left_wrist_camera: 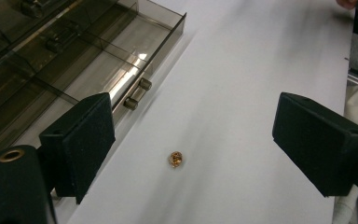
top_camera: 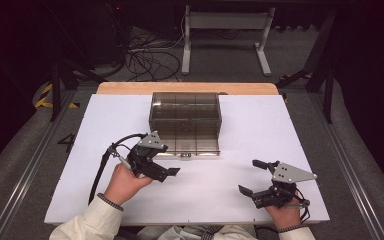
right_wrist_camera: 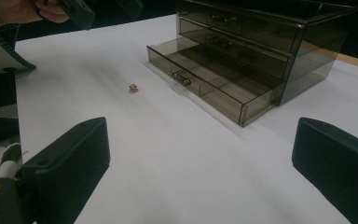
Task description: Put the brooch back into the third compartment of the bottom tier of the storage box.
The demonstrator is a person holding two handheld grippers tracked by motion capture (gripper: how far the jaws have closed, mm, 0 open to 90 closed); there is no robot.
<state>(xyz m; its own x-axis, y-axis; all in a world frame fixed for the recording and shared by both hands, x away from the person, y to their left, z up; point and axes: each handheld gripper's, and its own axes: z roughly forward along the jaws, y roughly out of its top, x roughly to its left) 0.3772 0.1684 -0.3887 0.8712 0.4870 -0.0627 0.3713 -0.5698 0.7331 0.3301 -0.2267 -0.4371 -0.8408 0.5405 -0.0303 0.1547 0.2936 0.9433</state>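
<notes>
While the smoky plastic drawer box sits with its bottom drawer pulled out, the left gripper hovers just in front of that drawer, jaws spread wide and nothing gripped. Between those jaws, a small gold bead lies on the white tabletop, near the drawer handle. Well right of the box, the right gripper rests, jaws spread, empty.

Light from above falls brightly on the white worktop while the surrounding room stays dim; glare streaks the smoky transparent plastic drawer box, soft shadows lie beneath it, and the near black jaws look slightly blurred
</notes>
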